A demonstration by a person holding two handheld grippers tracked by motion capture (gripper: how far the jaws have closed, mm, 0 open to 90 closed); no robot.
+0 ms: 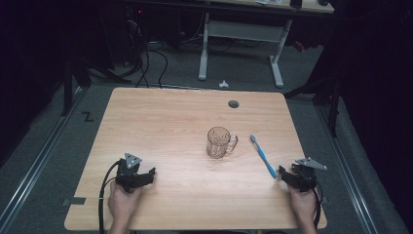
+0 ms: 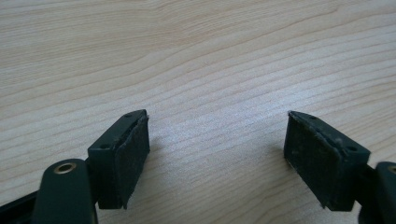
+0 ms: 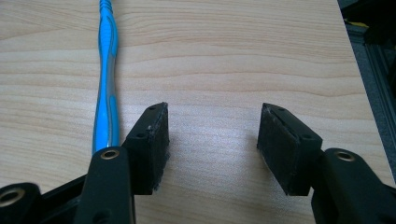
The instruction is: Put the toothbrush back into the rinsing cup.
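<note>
Both tools sit low near the person's edge of the counter (image 1: 160, 112) in the high view: the left tool (image 1: 146, 174) lies in the left hand (image 1: 122, 202) over bare wood, and the right tool (image 1: 287, 176) lies in the right hand (image 1: 303, 204), with its tip just beside the near end of a blue toothbrush (image 1: 263, 157). That toothbrush is slim, lies flat and runs at a slant up and to the left, its small pale head at the far end. A clear glass mug (image 1: 219, 142) with ribbed walls and a loop handle on its right stands upright to the left of the brush, near the counter's middle and apart from it. A round dark grommet hole (image 1: 233, 104) sits near the far edge of the pale, fine-grained wooden top. Seen from the left gripper view, the left tool (image 2: 217, 140) has its jaws spread wide; the black pads (image 2: 133, 154) look rough and worn, with nothing but bare wood grain between them. Seen from the right gripper view, the right tool (image 3: 212, 135) also stands wide open and holds nothing; the toothbrush (image 3: 106, 79), glossy blue with a wavy handle and grey inlay, lies on the counter outside the left jaw, close beside it, and whether it touches I cannot tell.
</note>
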